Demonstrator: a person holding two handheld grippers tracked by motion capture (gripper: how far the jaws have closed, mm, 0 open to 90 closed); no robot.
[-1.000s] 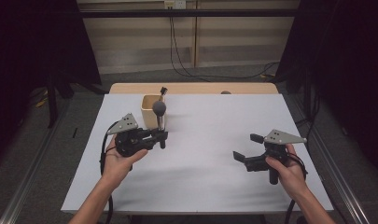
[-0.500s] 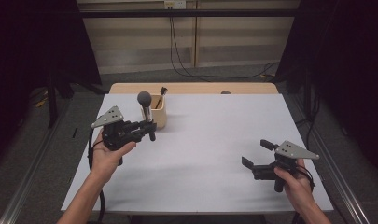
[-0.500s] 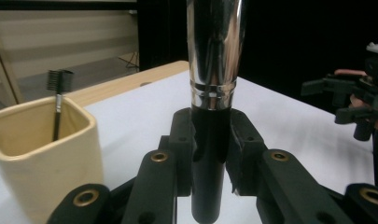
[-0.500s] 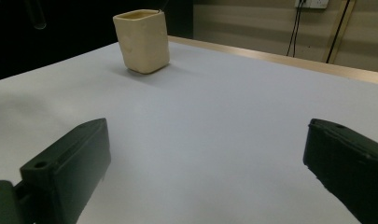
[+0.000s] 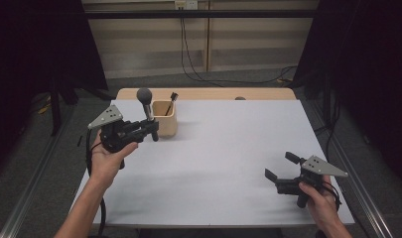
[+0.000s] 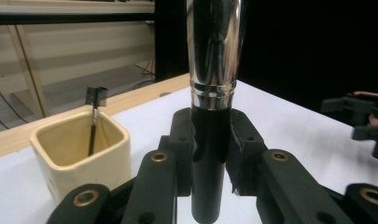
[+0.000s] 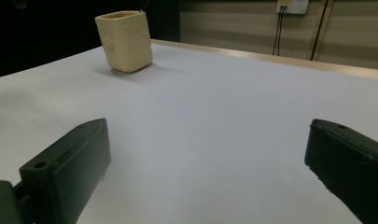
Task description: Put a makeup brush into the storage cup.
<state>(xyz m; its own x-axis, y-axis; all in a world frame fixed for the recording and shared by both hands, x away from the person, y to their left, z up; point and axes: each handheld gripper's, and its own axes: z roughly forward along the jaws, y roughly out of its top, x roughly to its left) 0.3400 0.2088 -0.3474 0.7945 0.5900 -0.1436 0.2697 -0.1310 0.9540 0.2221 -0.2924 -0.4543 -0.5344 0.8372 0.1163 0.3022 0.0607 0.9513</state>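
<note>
My left gripper [image 5: 152, 130] is shut on a makeup brush [image 5: 146, 101], which stands upright with its grey head on top. In the left gripper view the brush's chrome and black handle [image 6: 210, 116] is clamped between the black jaws. A cream square cup [image 5: 164, 118] stands just right of the brush at the table's far left, with a small black spoolie brush [image 5: 171, 100] leaning inside it. The cup [image 6: 81, 154] and spoolie brush [image 6: 94, 116] show at the left of the left gripper view. My right gripper [image 5: 280, 166] is open and holds nothing, low over the table's front right.
A white table [image 5: 228, 148] with a wooden strip along its far edge carries everything. A small dark object [image 5: 240, 98] lies on that strip. Cables hang down the back wall. In the right gripper view the cup [image 7: 125, 41] stands far off to the upper left.
My left gripper has carried the brush leftward and toward the far edge, from in front of the cup to its left side. My right gripper has pulled back toward the front right and sunk.
</note>
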